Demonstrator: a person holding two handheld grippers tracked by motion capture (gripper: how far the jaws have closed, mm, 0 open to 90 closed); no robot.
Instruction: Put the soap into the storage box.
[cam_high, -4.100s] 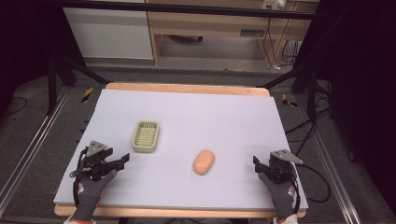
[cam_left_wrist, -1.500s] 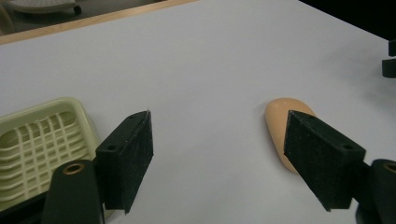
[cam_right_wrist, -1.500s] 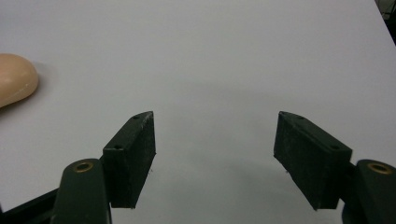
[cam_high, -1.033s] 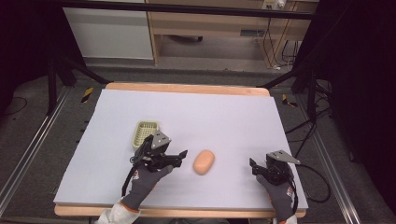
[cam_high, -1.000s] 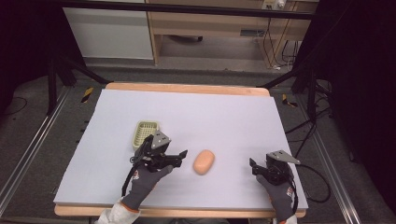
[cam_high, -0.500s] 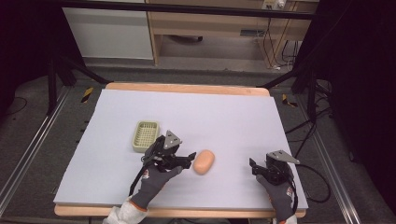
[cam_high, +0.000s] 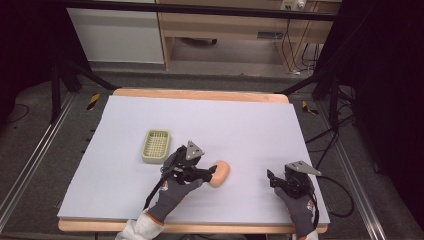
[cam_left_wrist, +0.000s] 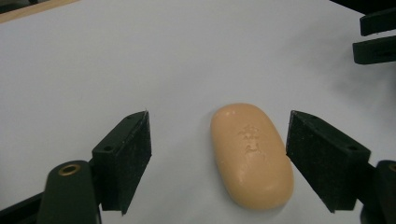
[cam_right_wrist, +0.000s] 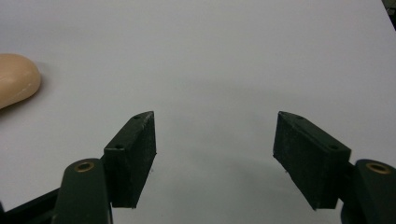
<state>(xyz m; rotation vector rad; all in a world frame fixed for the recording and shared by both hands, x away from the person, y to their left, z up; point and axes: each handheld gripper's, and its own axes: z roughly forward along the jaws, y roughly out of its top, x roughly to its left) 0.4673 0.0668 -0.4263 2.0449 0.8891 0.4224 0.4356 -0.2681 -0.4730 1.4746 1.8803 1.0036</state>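
Up close, left claw agape around the soap; overhead, right claw spread, basket aside.

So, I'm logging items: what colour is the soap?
Peach-orange soap, clearest in the left gripper view.

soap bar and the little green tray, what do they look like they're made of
The soap bar looks like solid pressed soap: peach, smooth, with a waxy matte sheen and a faint stamped emblem on top. The green tray is probably moulded plastic: pale olive, with a gridded bottom and rounded rim, though it is too small to be sure. The left hand-held gripper has its jaws open around the bar.
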